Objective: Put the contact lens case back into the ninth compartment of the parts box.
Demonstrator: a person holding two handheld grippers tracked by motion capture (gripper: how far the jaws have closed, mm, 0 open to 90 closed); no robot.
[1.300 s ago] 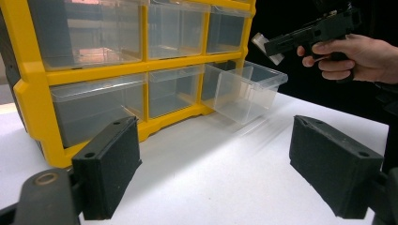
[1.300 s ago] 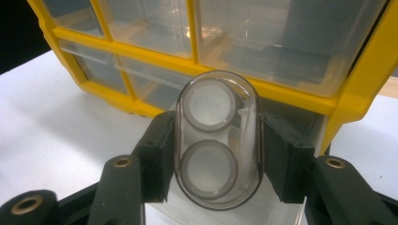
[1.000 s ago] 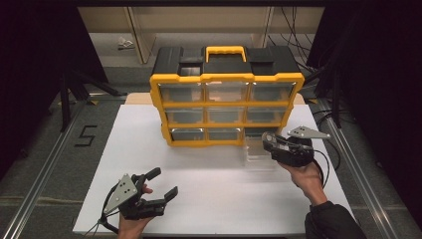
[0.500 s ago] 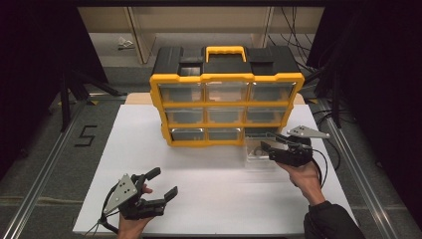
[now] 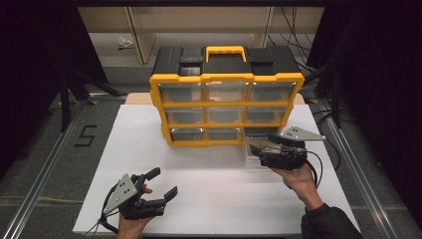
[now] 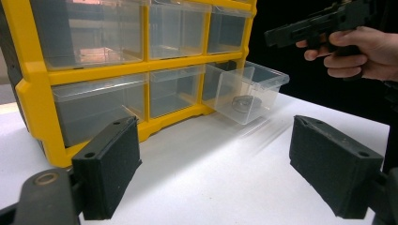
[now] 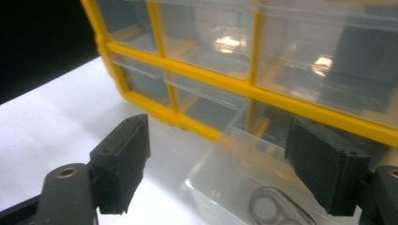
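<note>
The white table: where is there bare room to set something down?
The white table is bare left of the yellow organizer, and in the middle between the left gripper and the pulled-out clear drawer. It is crowded around that drawer, beneath the right gripper.

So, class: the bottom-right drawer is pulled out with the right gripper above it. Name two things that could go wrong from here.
1. The clear drawer sticks far out of the yellow organiser; a knock from the right gripper, whose jaws have just opened, might tip it out.
2. The small metal part inside looks flat and may be hard to pinch.
</note>
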